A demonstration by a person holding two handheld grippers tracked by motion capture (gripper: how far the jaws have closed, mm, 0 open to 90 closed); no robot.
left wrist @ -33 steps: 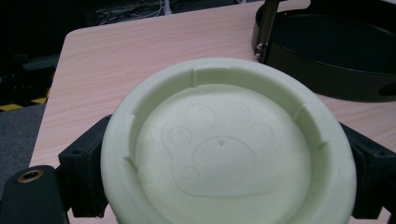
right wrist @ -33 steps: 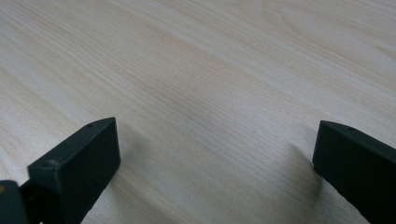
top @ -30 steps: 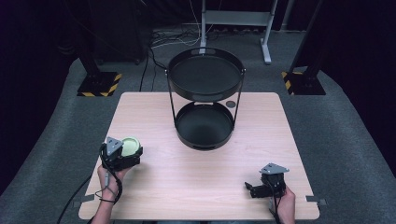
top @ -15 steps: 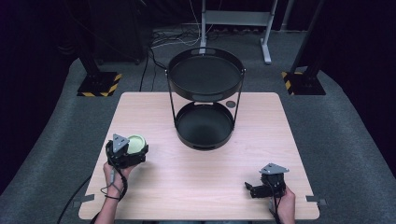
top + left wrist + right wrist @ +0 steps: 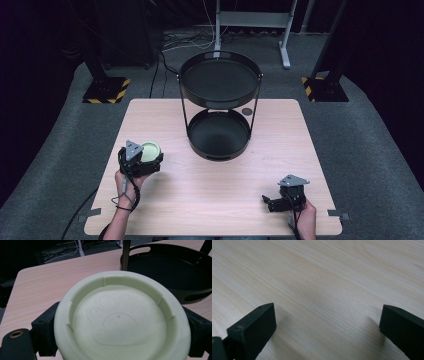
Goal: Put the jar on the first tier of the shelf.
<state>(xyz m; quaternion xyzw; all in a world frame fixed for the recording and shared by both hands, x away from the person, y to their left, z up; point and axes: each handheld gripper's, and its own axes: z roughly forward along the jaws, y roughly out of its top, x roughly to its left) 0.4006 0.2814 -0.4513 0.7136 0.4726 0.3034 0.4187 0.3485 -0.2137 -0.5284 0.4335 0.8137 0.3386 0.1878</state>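
Observation:
A pale green round bowl point(image 5: 120, 320) with a paw print moulded in its base sits between the jaws of my left gripper point(image 5: 145, 159), which is shut on it at the table's left. From above, the bowl point(image 5: 150, 149) shows just past the grey plate on top of that gripper. A black two-tier round tray stand point(image 5: 220, 102) stands at the middle back of the wooden table point(image 5: 215, 195); its lower tray point(image 5: 175, 267) lies ahead and right of the bowl. My right gripper point(image 5: 272, 204) rests open at the front right, with bare wood between its jaws point(image 5: 324, 322).
A small dark round spot point(image 5: 246, 111) lies on the table behind the stand's right leg. Grey carpet surrounds the table, with yellow-black striped bases point(image 5: 105, 90) at the back left and back right, and cables on the floor beyond.
My left gripper has carried the green bowl rightward, toward the tray stand. The right gripper has stayed where it was.

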